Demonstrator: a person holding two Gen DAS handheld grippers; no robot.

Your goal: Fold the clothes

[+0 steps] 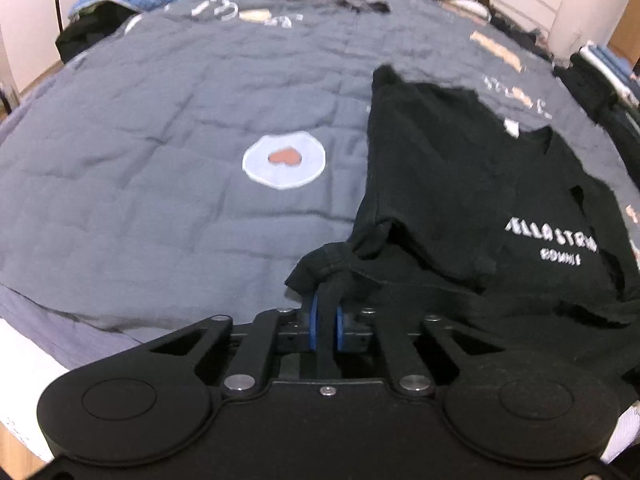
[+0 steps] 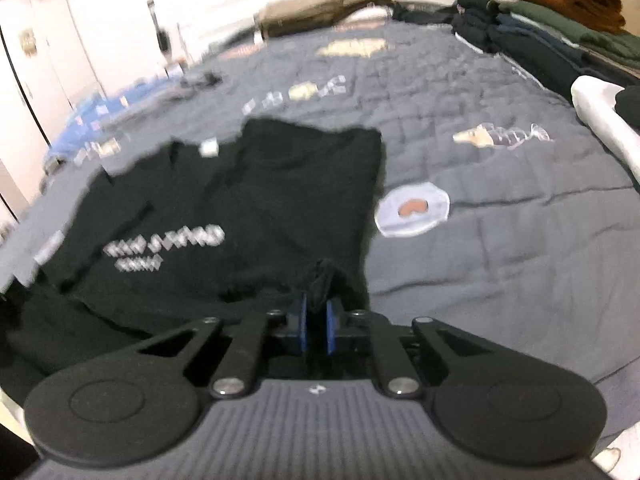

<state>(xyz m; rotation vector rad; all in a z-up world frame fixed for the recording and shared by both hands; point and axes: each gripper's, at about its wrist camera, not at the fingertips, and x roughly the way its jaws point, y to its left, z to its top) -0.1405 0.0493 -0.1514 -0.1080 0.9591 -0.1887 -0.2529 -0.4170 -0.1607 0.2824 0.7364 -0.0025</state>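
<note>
The left gripper [image 1: 325, 322] is clamped on a bunched fold of the black t-shirt [image 1: 460, 184], which lies flat on the quilted grey bedspread [image 1: 140, 168] beside its round heart patch [image 1: 284, 159]. The right gripper [image 2: 316, 322] likewise pinches soft black t-shirt cloth between blue pads [image 2: 331, 330].

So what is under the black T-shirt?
The black T-shirt lies on a grey quilted bedspread, which shows all around it. Whatever is directly beneath the cloth is covered. The left gripper and right gripper each pinch its near edge.
</note>
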